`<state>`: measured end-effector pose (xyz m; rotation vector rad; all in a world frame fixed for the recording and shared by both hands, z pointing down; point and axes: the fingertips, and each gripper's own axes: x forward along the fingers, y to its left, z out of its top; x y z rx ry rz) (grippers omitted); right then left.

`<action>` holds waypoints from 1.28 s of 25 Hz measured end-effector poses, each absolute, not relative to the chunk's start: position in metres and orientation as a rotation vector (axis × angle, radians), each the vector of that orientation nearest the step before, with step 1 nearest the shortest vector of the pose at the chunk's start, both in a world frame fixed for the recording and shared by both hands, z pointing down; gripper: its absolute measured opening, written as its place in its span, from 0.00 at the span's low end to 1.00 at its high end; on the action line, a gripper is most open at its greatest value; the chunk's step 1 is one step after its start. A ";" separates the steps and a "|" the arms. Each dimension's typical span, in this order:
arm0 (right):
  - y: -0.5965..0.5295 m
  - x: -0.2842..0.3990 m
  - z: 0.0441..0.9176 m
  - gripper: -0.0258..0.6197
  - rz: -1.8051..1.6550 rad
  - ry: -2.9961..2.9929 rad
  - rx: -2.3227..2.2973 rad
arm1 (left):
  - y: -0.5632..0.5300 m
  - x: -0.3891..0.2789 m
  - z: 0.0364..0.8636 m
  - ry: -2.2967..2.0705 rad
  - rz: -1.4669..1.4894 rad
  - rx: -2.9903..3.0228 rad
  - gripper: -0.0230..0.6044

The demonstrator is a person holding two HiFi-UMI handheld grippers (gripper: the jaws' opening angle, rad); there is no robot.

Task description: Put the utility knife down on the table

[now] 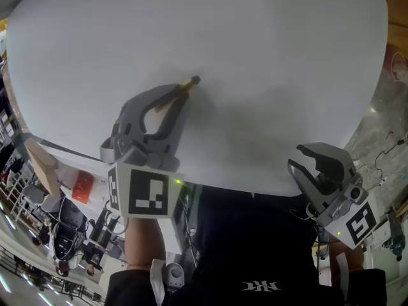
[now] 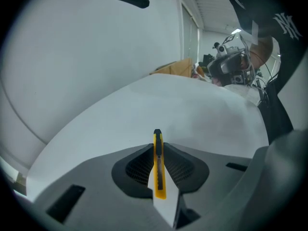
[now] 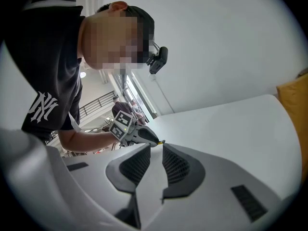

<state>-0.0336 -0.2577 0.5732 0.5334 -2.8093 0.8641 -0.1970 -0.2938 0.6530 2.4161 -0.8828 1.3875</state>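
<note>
A yellow utility knife (image 1: 189,83) with a black tip sticks out from my left gripper (image 1: 180,93), which is shut on it over the middle of the white table (image 1: 268,43). In the left gripper view the knife (image 2: 158,165) stands edge-on between the dark pads (image 2: 138,166), its tip pointing out over the table (image 2: 192,114). My right gripper (image 1: 297,157) hangs at the table's near right edge, open with nothing between its fingers. The right gripper view looks past its parted jaws (image 3: 155,154) to the left gripper (image 3: 137,134) and the knife tip (image 3: 161,142).
The person's black shirt (image 1: 255,254) fills the space just below the table's near edge. A cardboard box (image 2: 175,69) and other equipment stand beyond the table's far end in the left gripper view. A yellow object (image 3: 294,100) shows at the right gripper view's right edge.
</note>
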 end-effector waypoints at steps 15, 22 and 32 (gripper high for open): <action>-0.264 -0.027 0.572 0.12 0.852 -2.803 0.553 | -0.295 -0.196 0.664 -0.831 1.456 2.335 0.13; -0.254 -0.033 0.579 0.12 0.850 -2.791 0.545 | -0.287 -0.203 0.668 -0.826 1.490 2.320 0.13; -0.249 -0.033 0.583 0.13 0.813 -2.783 0.524 | -0.288 -0.203 0.668 -0.837 1.468 2.329 0.13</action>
